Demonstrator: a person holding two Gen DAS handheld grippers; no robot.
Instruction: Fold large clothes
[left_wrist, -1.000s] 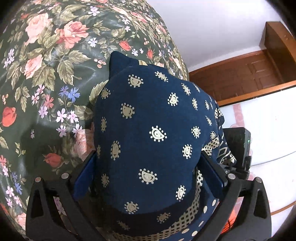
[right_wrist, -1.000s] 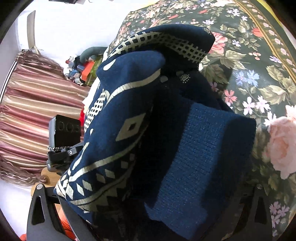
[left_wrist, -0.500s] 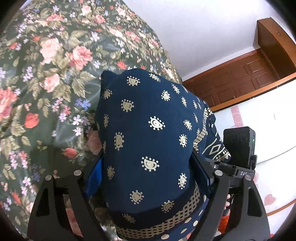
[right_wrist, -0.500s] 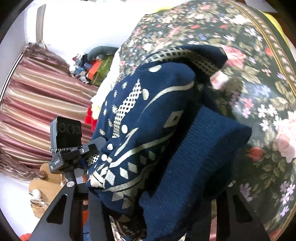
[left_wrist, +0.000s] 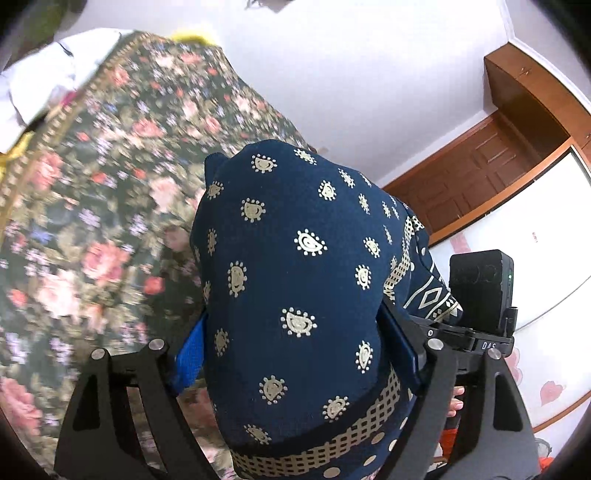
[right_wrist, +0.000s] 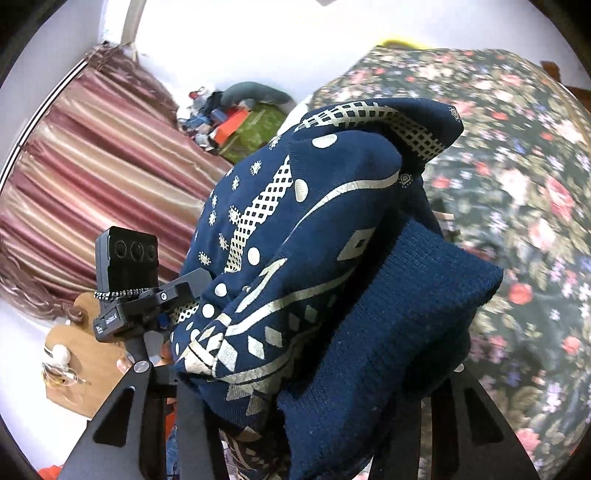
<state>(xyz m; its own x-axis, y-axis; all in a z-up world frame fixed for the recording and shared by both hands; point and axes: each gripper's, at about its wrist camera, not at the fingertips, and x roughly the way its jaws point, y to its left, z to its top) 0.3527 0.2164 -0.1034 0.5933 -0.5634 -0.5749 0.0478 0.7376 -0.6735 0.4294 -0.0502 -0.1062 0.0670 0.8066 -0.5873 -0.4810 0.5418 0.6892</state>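
Note:
A folded navy garment (left_wrist: 295, 258) with cream paisley print and a checked band is held up above the floral bedspread (left_wrist: 92, 221). My left gripper (left_wrist: 295, 343) is shut on it, its blue pads (left_wrist: 188, 354) pressing both sides of the bundle. In the right wrist view the same garment (right_wrist: 332, 258) shows a ribbed navy fold draped over my right gripper (right_wrist: 321, 387), whose fingertips are hidden under the cloth; its jaws clamp the bundle. The two grippers sit side by side, each seeing the other's black camera block (right_wrist: 127, 258).
The bedspread (right_wrist: 535, 221) spreads below and to the right. A striped pink curtain (right_wrist: 74, 184) and a pile of clutter (right_wrist: 236, 118) stand at the left. A wooden door (left_wrist: 472, 177) and a white cloth (left_wrist: 40, 85) at the bed's far end show in the left wrist view.
Both grippers rose with the garment, and the bedspread dropped away beneath. Both pairs of jaws narrowed onto the bundle. More of the walls and the bed's far end came into view.

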